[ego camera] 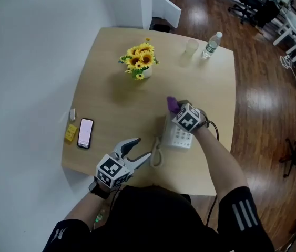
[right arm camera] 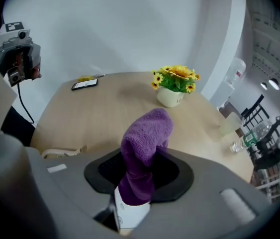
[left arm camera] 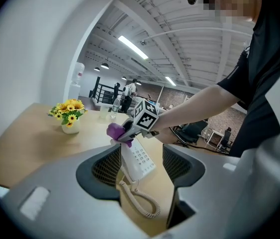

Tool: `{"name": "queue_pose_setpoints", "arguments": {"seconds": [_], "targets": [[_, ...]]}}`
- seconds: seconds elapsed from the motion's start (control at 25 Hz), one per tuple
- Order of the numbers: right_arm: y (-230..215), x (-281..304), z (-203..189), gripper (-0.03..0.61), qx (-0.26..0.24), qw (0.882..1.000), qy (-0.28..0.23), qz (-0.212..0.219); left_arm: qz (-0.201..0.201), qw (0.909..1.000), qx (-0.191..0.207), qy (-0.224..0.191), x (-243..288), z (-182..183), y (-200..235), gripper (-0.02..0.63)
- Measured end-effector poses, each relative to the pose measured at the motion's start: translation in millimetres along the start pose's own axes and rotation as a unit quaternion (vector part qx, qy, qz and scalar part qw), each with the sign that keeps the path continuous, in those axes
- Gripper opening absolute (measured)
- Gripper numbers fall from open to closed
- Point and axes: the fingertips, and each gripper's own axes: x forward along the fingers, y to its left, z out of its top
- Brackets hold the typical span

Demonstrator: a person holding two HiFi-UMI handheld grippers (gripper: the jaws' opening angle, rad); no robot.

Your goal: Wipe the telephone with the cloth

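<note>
A white telephone [ego camera: 179, 136] lies on the wooden table [ego camera: 111, 98] near its front edge, its coiled cord [ego camera: 156, 154] trailing to the left. My right gripper [ego camera: 177, 111] is over the phone's far end, shut on a purple cloth [ego camera: 172, 104]. In the right gripper view the cloth [right arm camera: 144, 148] stands up between the jaws, with the white telephone [right arm camera: 130, 214] just beneath. My left gripper [ego camera: 143, 148] is open beside the cord, holding nothing. In the left gripper view the telephone [left arm camera: 140, 158] and cord [left arm camera: 142, 199] show between the open jaws.
A pot of sunflowers [ego camera: 140, 61] stands mid-table. A smartphone [ego camera: 85, 133] and a small yellow item [ego camera: 71, 132] lie at the left edge. A clear cup [ego camera: 191, 47] and a water bottle [ego camera: 211, 44] stand at the far right corner.
</note>
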Motion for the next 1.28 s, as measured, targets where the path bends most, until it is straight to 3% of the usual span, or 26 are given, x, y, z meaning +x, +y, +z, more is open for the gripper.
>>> {"name": "queue_pose_setpoints", "arguments": {"seconds": [0.16,0.4,0.8,1.08,1.16,1.28], "targets": [[28.7,-7.8,0.8,0.13,-0.038,0.999,-0.003,0.003,0.002,1.0,0.002,-0.003,6.9,4.4,2.1,0.256],[74.3,-3.5,-8.2,0.13,-0.137,0.991,0.001,-0.006,0.003,0.9999,0.0,-0.01,14.8,12.8,4.1,0.256],[164.8,-1.7,-46.1,0.132,-0.198,0.979,0.001,0.047,0.013,0.9999,0.003,-0.006,18.6,12.1,-0.5,0.256],[208.6,11.1,-77.4,0.132,-0.2,0.975,0.034,0.092,0.018,0.9998,-0.001,0.001,20.4,5.6,-3.2,0.256],[214.9,7.9,-83.3,0.133,-0.161,0.981,0.034,0.103,0.021,0.9997,-0.009,0.009,22.8,2.3,-1.3,0.256],[212.4,-15.3,-76.3,0.133,-0.08,0.991,-0.012,0.103,0.031,0.9982,-0.04,0.032,34.4,-5.8,9.2,0.256]]}}
